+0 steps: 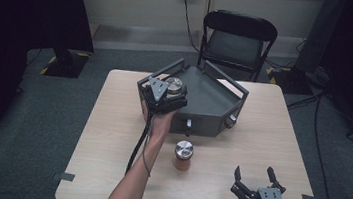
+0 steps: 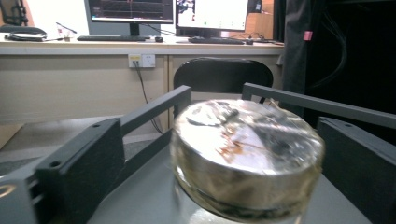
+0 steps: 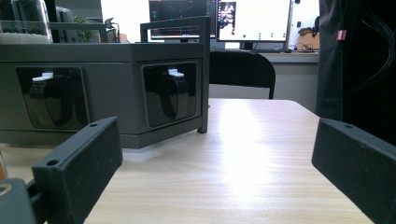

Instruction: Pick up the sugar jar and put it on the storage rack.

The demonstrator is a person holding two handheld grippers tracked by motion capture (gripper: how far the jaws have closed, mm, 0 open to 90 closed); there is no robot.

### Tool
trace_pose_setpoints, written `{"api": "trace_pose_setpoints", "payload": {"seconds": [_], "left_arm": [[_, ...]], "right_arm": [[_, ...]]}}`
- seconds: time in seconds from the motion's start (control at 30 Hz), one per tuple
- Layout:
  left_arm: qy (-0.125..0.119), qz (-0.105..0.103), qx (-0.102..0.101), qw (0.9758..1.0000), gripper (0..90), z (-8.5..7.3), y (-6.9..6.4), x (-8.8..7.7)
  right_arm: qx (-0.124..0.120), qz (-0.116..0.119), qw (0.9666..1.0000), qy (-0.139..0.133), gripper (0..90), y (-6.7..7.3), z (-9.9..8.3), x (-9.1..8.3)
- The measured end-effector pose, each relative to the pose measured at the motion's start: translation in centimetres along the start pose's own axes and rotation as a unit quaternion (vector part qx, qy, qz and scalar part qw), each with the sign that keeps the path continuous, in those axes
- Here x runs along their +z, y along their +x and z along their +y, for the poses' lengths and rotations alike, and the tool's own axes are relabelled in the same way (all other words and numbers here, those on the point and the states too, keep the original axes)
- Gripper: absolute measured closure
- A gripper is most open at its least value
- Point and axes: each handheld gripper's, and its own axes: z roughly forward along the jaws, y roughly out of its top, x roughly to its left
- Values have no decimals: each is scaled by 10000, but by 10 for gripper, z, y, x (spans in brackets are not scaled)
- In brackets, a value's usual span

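1. The high view is dim; black drapes at nine and three o'clock swallow the corners, while the wooden table [image 1: 111, 122] is evenly lit, seemingly from overhead.
2. In the left gripper view, the jar lid [image 2: 245, 154] is smeared by motion blur, with mottled glare on its metal top.
3. In the right gripper view, a broad pale sheen runs across the tabletop toward twelve o'clock.
4. The monitors [image 3: 254, 18] are blown out white.
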Motion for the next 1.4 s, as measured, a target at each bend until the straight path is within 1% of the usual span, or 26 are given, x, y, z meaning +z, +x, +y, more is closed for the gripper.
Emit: {"api": "trace_pose_setpoints", "payload": {"seconds": [0.07,0.1,0.17,0.2,0.23,0.37,0.47,0.5,0.53,0.6,0.7,0.73,0.77,0.87,0.97,1.0,1.03,1.07,1.1,1.13,1.17,1.27,1.4], "left_arm": [[109,-24,-116,9999,0,3,2,0],[138,-37,-129,9998,0,4,3,-1],[62,-47,-126,9999,0,2,3,-4],[65,-55,-120,9999,0,2,3,-5],[53,-106,-149,9998,0,2,5,-5],[44,-163,-105,9998,0,3,5,-6],[32,-163,-86,9998,0,3,4,-8],[39,-154,-28,9999,0,3,3,-10],[39,-154,-28,9999,0,3,3,-10],[-12,-107,14,9999,0,0,0,-17],[-69,-98,-11,9999,0,-4,0,-21],[-96,-112,-39,9999,0,-6,2,-25],[-96,-112,-39,9999,0,-6,2,-25],[-63,-196,-62,9998,0,-8,9,-30],[-162,-202,-101,9996,0,-11,11,-37],[-162,-202,-101,9996,0,-11,11,-37],[-205,-214,-78,9995,0,-12,11,-42],[-205,-214,-78,9995,0,-12,11,-42],[-228,-175,-21,9996,0,-13,10,-47],[-243,-159,-25,9996,0,-14,9,-49],[-243,-136,-26,9996,0,-16,9,-51],[-201,-160,-32,9997,0,-19,10,-57],[-235,-134,-93,9996,0,-23,12,-63]], "right_arm": [[1,-1,10000,0,5,0,0,0],[1,-2,10000,1,5,0,0,0],[1,-2,10000,1,5,0,0,0],[-1,-2,10000,1,5,0,0,0],[-3,-2,10000,-1,5,0,0,0],[-1,-3,10000,-2,5,0,0,0],[0,-3,10000,-2,5,0,0,0],[-1,-4,10000,-2,5,0,0,0],[-3,-2,10000,-3,5,0,0,0],[-3,-2,10000,-3,5,0,0,0],[-3,-2,10000,-2,5,0,0,0],[-5,-2,10000,-4,5,0,0,0],[-8,-5,10000,-3,5,0,0,0],[-3,-12,10000,1,5,1,0,0],[-6,-13,10000,1,5,1,0,0],[-10,-18,10000,-1,5,1,0,0],[-10,-27,10000,0,5,1,0,0],[-9,-37,10000,0,5,1,0,0],[-9,-38,10000,0,5,1,0,0],[-7,-38,10000,0,5,2,0,0],[-10,-38,10000,0,5,1,0,0],[-14,-38,10000,1,5,1,0,0],[-18,-36,10000,0,5,2,0,0]]}}
